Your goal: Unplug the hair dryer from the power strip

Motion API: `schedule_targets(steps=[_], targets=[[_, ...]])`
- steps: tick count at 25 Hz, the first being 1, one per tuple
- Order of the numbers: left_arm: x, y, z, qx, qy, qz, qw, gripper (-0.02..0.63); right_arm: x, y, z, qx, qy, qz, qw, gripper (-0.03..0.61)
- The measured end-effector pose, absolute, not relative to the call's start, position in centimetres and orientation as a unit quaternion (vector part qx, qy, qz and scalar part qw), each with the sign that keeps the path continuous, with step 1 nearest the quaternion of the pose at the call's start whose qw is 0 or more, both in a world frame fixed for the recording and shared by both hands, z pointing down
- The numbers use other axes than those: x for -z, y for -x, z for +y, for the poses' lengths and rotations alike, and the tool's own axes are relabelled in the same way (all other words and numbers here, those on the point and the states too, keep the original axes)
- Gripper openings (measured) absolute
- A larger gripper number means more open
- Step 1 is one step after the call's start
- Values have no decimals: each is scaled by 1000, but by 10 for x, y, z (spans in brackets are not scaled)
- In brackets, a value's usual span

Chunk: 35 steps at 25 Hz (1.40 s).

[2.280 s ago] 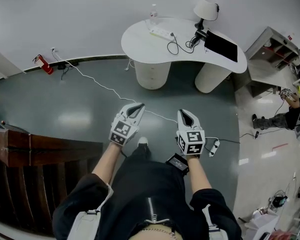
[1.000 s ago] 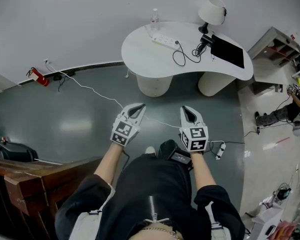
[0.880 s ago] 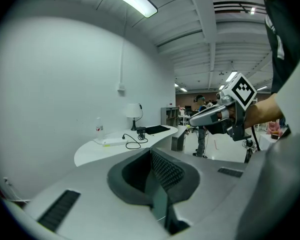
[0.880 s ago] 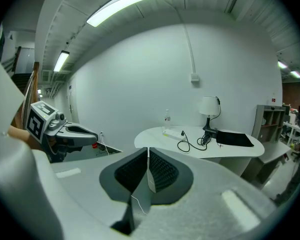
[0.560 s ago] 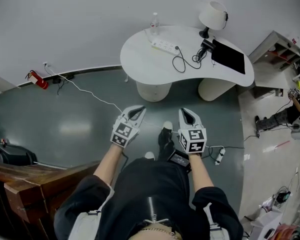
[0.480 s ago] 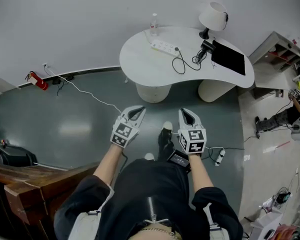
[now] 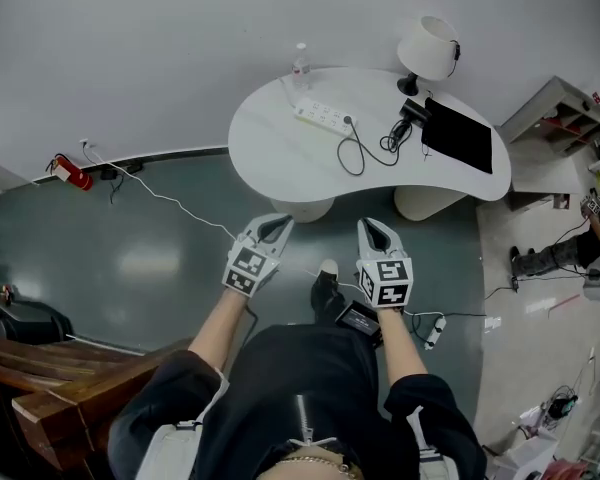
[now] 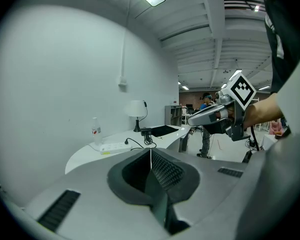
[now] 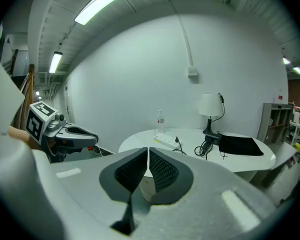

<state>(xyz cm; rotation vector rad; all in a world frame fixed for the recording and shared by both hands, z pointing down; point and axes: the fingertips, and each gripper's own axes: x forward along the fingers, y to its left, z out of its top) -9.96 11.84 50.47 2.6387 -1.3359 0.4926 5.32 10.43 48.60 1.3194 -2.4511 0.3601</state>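
Note:
A white power strip [image 7: 318, 118] lies on the round white table [image 7: 280, 163] ahead of me, with one black plug [image 7: 346, 121] in it. Its black cord [image 7: 352, 154] loops to the black hair dryer [image 7: 412, 109] beside the lamp. Both grippers hover over the floor short of the table's near edge, held side by side and empty. My left gripper [image 7: 273, 225] is shut, jaws together [image 8: 150, 151]. My right gripper [image 7: 372, 226] is shut too [image 9: 148, 151]. Both gripper views show the strip [image 8: 112, 146] [image 9: 166, 140] and the dryer [image 9: 211, 138] well beyond the jaws.
A clear bottle [image 7: 300, 58] stands behind the strip, and a white lamp [image 7: 427, 46] and a black mat [image 7: 458, 136] lie at the table's right. A white cable [image 7: 180, 200] crosses the grey floor. A second power strip [image 7: 432, 331] lies on the floor at right; wooden furniture [image 7: 70, 388] stands at left.
The table has drawn nearer and sits lower in the head view as the person steps toward it. Both grippers stay shut, side by side.

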Motion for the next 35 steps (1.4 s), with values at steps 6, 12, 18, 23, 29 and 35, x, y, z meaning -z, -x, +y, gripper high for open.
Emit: schedule_targets(steps=[6,12,18,23,29,35], targets=[[-500,90,59,-166,-872,-454,76,14,-479,-65,36,-128,-453,-867,164,6],[-498,84,-2,-170,-862,-470,81,14,-479,-65,-32,-129,-430,-878,167,6],[-498,78,-53,-168,-853,-487,85,14,-480,-62,-87,-126,-404,-890,173,6],[-496,69,-77,-166,-851,-491,82,14,-483,-62,-112,-126,-391,-893,182,6],[-497,73,-92,-171,-854,-485,83,14,-492,-55,-124,-132,-389,-892,188,6],[-503,71,-110,-174,-866,-461,84,14,-489,-50,-140,-136,-408,-884,184,6]])
